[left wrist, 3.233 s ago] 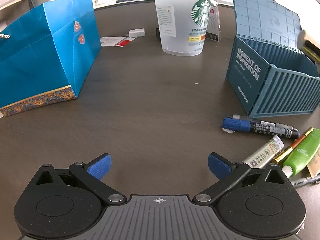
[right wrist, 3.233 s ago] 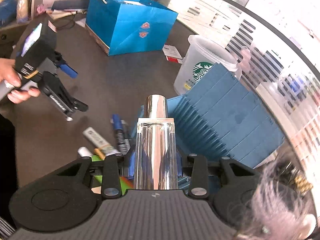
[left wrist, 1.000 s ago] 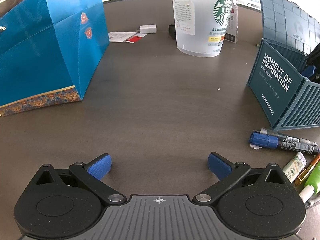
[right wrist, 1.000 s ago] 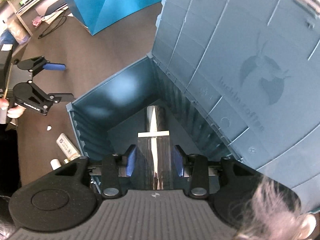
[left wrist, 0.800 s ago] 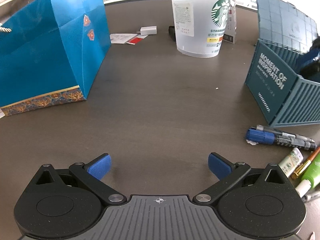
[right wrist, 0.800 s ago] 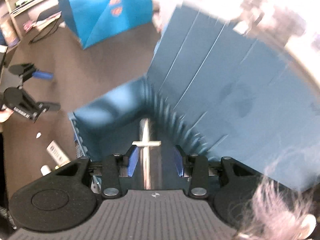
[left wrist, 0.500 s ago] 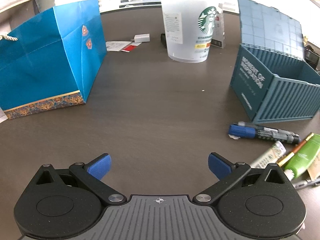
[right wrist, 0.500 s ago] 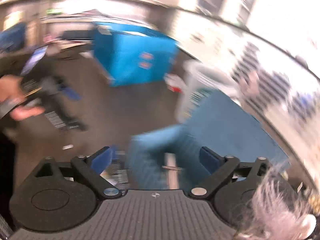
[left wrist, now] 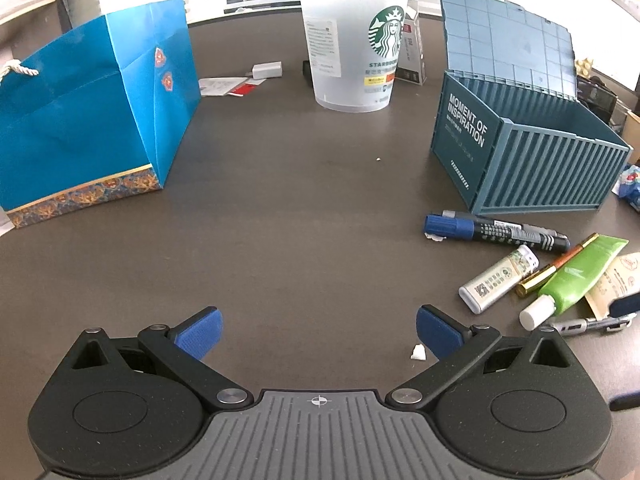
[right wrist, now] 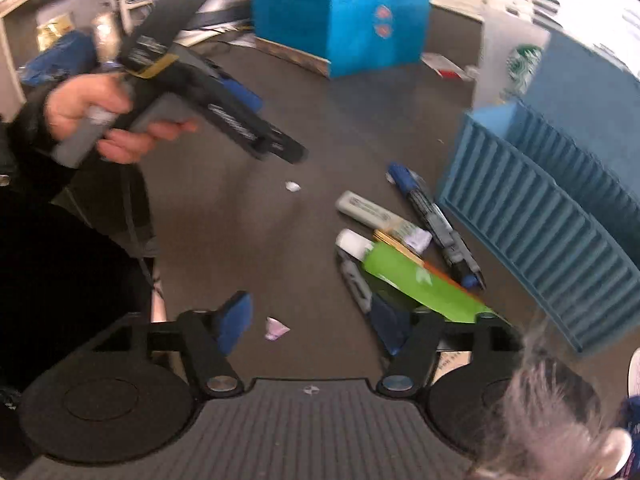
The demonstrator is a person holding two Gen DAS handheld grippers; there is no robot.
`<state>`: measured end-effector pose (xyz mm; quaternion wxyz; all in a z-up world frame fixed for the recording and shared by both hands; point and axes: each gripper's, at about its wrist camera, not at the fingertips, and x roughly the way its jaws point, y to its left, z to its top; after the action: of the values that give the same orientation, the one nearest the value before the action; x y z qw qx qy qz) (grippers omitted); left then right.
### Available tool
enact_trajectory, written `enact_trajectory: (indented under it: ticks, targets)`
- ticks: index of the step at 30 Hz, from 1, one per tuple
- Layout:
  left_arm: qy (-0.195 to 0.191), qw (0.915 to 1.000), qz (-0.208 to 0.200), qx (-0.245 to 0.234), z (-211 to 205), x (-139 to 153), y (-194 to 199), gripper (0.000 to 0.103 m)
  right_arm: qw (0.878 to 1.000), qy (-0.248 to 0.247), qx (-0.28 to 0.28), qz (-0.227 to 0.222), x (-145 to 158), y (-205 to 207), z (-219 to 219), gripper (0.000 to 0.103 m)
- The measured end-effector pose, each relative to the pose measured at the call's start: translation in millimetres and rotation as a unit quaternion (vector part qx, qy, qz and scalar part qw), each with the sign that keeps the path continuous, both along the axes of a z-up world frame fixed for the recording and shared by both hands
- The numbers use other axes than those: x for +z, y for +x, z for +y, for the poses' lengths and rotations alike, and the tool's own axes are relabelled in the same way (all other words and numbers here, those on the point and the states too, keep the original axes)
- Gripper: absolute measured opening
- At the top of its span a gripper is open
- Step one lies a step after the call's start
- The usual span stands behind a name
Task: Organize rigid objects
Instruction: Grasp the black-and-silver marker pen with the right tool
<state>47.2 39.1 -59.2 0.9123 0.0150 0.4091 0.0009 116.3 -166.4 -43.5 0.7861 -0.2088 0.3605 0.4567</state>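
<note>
Pens and tubes lie loose on the dark counter (left wrist: 304, 208), just near of the blue container box (left wrist: 532, 168): a blue marker (left wrist: 494, 232), a white stick (left wrist: 498, 278), a green tube (left wrist: 576, 276) and a gold pen (left wrist: 556, 266), bunched and touching. The box stands open, lid tipped up behind it. The left hand-held gripper (left wrist: 318, 334) hovers over bare counter, jaws wide apart, nothing between them. The right hand-held gripper (right wrist: 316, 322), blurred, has just been narrowing its jaws; they stand apart and empty above the near end of the pile. Far left sits a blue bag (left wrist: 92, 120), far centre a cup (left wrist: 352, 60).
</note>
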Motion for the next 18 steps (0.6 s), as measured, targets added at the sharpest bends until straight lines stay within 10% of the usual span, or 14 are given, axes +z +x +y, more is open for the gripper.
enact_trajectory:
  ticks: [18]
  targets:
    - [0.001, 0.9999, 0.011, -0.002, 3, -4, 3, 0.103, 0.999, -0.041, 0.008, 0.029, -19, 32, 8, 0.043]
